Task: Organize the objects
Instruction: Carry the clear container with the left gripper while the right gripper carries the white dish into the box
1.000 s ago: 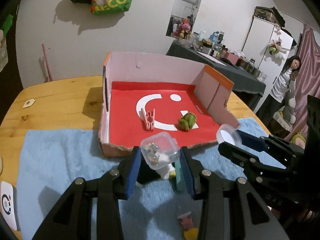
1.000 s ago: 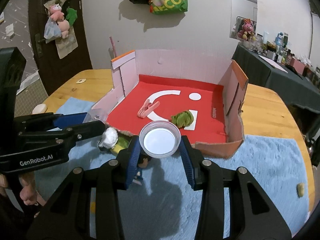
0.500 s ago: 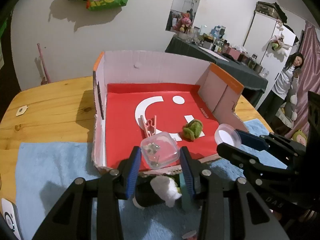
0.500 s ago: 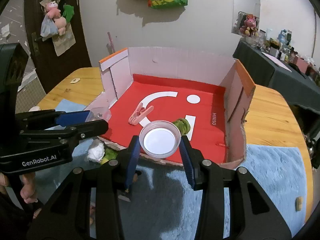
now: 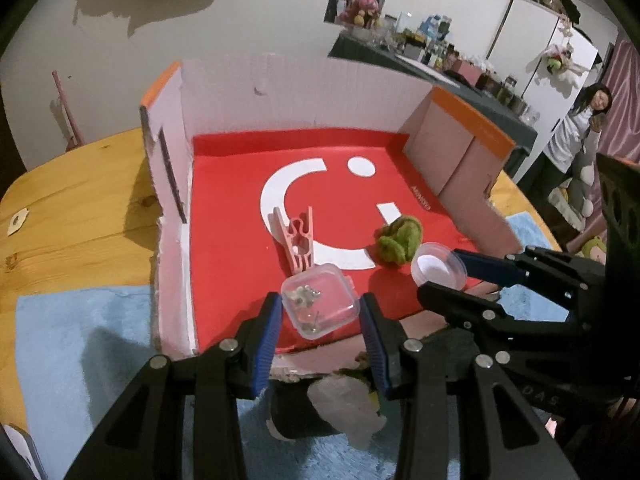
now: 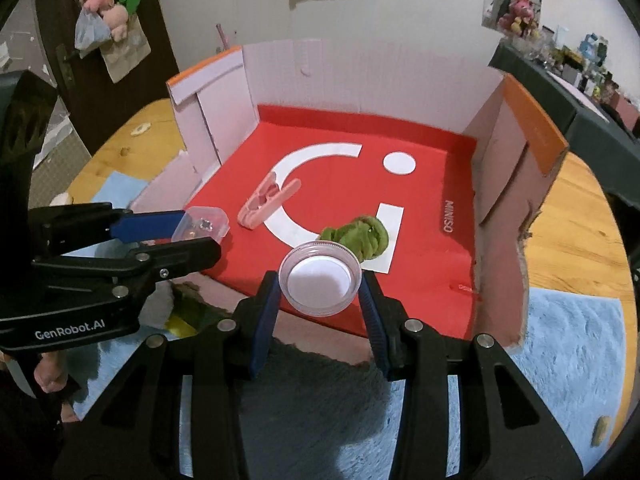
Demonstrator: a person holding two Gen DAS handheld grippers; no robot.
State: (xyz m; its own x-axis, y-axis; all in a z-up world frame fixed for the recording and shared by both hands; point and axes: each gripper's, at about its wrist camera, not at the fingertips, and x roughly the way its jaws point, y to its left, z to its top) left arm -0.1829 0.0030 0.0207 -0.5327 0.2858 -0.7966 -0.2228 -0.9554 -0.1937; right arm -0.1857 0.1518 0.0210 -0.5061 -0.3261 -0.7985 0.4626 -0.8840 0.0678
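Observation:
My left gripper (image 5: 319, 322) is shut on a small clear square box (image 5: 319, 305) with tiny metal bits inside, held just over the near edge of the red-floored cardboard box (image 5: 224, 184). My right gripper (image 6: 320, 296) is shut on a round clear lidded jar (image 6: 320, 278), also above the box's near edge. In the right wrist view the left gripper (image 6: 188, 226) and its clear box (image 6: 202, 224) show at the left. A pink clothespin (image 5: 296, 240) and a green plush lump (image 5: 400, 238) lie on the red floor.
The cardboard box has tall back and side walls (image 6: 360, 76) and a torn low front edge. A blue towel (image 6: 572, 356) covers the wooden table (image 5: 80, 200) in front. A white-and-dark soft toy (image 5: 340, 408) lies under my left gripper. A person (image 5: 576, 132) stands far right.
Both grippers have moved forward and a little down, from over the blue towel to over the box's front edge, each still holding its container. The soft toy now lies behind the left fingertips.

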